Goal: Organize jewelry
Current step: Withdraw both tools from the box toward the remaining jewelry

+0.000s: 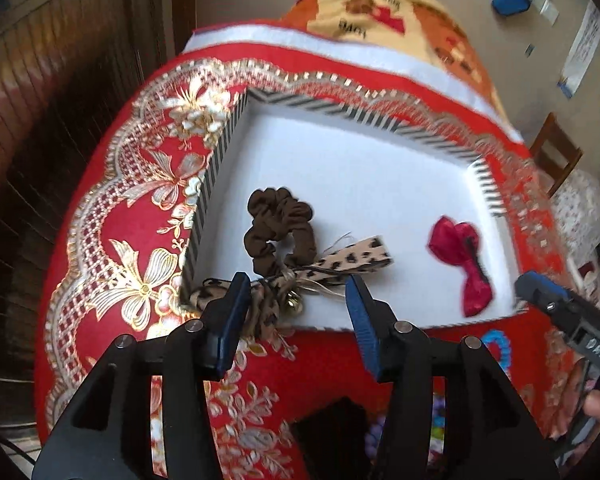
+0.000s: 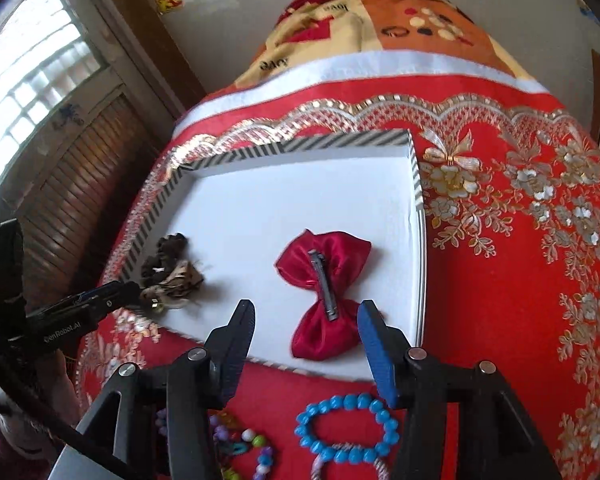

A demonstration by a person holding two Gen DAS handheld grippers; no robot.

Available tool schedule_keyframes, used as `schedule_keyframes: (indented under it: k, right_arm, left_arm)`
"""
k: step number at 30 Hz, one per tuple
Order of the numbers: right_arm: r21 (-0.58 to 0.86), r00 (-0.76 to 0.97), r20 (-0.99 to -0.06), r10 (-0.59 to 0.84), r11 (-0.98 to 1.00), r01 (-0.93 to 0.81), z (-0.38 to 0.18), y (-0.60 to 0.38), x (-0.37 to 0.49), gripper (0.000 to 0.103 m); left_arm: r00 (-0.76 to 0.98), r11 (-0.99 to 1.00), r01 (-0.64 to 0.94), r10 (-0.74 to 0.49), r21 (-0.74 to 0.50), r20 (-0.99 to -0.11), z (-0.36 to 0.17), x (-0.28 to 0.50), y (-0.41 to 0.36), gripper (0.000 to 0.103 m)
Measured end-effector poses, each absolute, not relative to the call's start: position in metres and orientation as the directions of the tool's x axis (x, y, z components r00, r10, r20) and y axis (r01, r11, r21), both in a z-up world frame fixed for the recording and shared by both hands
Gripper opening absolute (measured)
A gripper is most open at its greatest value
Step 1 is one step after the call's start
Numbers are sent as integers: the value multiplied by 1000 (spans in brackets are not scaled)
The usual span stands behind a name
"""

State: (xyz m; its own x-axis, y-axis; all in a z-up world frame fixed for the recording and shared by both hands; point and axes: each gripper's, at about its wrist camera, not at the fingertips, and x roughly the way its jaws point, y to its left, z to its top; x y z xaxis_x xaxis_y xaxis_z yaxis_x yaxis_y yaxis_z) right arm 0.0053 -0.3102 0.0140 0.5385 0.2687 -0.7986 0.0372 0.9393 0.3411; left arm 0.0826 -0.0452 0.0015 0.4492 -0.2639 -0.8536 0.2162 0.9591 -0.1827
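A white tray with a striped rim [image 1: 220, 152] [image 2: 416, 184] lies on the red embroidered cloth. In it are a brown scrunchie with a leopard bow and small bell [image 1: 284, 236] [image 2: 172, 268] and a red satin bow clip [image 1: 464, 260] [image 2: 324, 284], lying clip side up. My left gripper [image 1: 296, 292] is open, its fingers either side of the leopard bow at the tray's near left corner. My right gripper [image 2: 306, 320] is open, just above the red bow's near end. A blue bead bracelet [image 2: 346, 428] lies on the cloth below it.
Multicoloured bead bracelets [image 2: 240, 452] and a striped ring [image 2: 348, 464] lie near the front edge of the cloth. A patterned blanket [image 2: 380, 20] lies behind the table. A wooden chair [image 1: 556, 152] stands at the right, shutters [image 2: 80, 184] at the left.
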Motion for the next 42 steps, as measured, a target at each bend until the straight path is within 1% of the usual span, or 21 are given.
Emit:
schedule_keyframes:
  k: [1, 5, 9, 12, 14, 26, 42]
  right_arm:
    - [336, 544, -796, 265, 941, 32, 17, -308, 3, 51]
    - [316, 560, -788, 255, 949, 13, 29, -298, -16, 52]
    - [293, 564, -790, 239, 956, 5, 32, -290, -34, 53]
    - [277, 566, -792, 228, 961, 0, 34, -284, -45, 56]
    - [268, 568, -792, 224, 963, -5, 36, -279, -53, 60]
    - [257, 589, -779, 217, 966, -15, 47, -266, -87, 60]
    - [243, 594, -782, 189, 970, 11, 52, -265, -113, 60]
  left_arm:
    - [460, 959, 216, -265, -183, -848, 6, 78, -43, 52]
    - [493, 962, 211, -259, -175, -831, 22, 54, -35, 52]
    - [529, 971, 198, -220, -132, -820, 32, 27, -32, 52]
    - [542, 975, 197, -196, -103, -817, 36, 8, -33, 52]
    - [547, 975, 199, -194, -98, -814, 39, -3, -33, 52]
    - [541, 972, 199, -215, -125, -813, 39, -50, -27, 52]
    - [521, 959, 231, -266, -165, -811, 43, -78, -30, 52]
